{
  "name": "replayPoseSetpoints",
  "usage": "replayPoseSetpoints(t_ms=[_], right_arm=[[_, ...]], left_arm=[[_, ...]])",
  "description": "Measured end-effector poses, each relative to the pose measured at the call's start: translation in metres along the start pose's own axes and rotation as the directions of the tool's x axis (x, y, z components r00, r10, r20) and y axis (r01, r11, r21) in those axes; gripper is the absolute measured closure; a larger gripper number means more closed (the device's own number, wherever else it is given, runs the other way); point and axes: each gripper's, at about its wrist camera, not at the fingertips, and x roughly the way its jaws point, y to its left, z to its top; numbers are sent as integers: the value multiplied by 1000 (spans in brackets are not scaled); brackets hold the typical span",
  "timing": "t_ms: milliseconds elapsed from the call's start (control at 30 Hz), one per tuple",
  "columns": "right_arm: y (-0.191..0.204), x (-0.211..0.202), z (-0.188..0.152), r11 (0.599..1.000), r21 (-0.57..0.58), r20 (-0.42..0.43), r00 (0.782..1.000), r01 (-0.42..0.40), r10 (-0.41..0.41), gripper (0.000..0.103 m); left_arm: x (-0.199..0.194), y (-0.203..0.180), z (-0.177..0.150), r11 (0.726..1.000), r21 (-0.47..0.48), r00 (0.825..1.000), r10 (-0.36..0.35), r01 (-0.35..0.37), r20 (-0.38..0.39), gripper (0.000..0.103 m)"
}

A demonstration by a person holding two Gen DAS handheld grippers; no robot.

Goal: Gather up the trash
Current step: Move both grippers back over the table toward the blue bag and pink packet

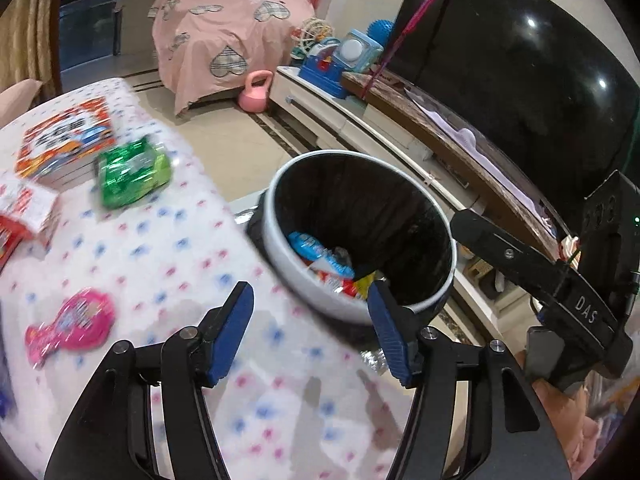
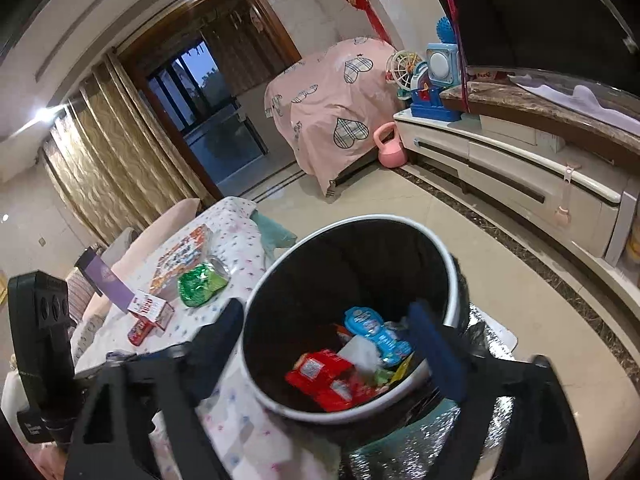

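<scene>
Both claws stand wide open and empty at the round white waste bin with its black liner (image 2: 352, 300), the landmark here. The right claw (image 2: 332, 332) hangs directly above its mouth, over red and blue wrappers (image 2: 344, 364) already inside. The left claw (image 1: 310, 312) sits at the bin's near rim, above the dotted-cloth desk (image 1: 160, 248). The drop looks finished. Next comes a reach away from the bin, likely to the crinkled green foil packet (image 1: 132, 172) or the pink fish-shaped pack (image 1: 72, 328), both well left of it.
</scene>
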Motion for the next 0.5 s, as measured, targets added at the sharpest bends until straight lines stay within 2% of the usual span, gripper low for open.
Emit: replayPoseSetpoints(t_ms=[200, 500], right_arm=[[28, -4, -21, 999, -19, -13, 999, -41, 40, 5], [77, 6, -57, 990, -62, -86, 989, -125, 120, 5]], left_arm=[[-34, 28, -27, 998, -42, 998, 47, -46, 35, 41], [-72, 84, -67, 983, -156, 993, 109, -102, 41, 40]])
